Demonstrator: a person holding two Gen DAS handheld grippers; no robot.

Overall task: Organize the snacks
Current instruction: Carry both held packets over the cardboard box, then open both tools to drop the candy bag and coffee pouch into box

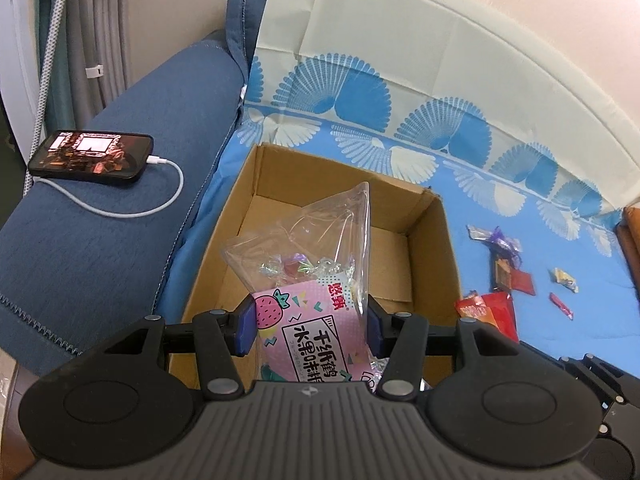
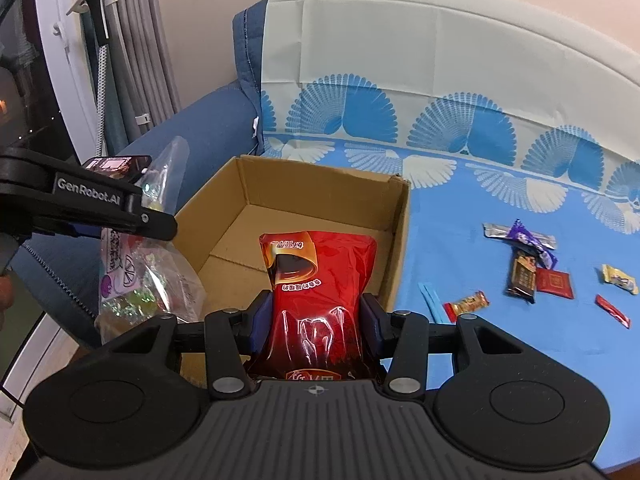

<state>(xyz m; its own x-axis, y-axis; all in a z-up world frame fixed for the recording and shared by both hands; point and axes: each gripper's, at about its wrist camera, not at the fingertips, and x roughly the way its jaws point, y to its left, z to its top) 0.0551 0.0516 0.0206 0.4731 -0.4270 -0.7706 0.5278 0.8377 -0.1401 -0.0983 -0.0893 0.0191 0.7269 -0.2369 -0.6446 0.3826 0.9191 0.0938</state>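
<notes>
An open cardboard box (image 1: pixel 434 240) (image 2: pixel 400 216) sits on the blue patterned cloth, its inside bare. My left gripper (image 1: pixel 310 326) is shut on a clear candy bag with a pink strawberry label (image 1: pixel 308 280), held over the box's near side. In the right wrist view that same bag (image 2: pixel 152 276) hangs at the left under the left gripper's black arm. My right gripper (image 2: pixel 316 320) is shut on a red foil snack pouch (image 2: pixel 320 276), which sticks out over the box's near wall.
Several small wrapped snacks (image 2: pixel 528 264) (image 1: pixel 508 268) lie scattered on the blue cloth (image 2: pixel 500 200) right of the box. A phone on a white charging cable (image 1: pixel 92 156) rests on the blue sofa arm at left. Curtains and a window stand at the far left.
</notes>
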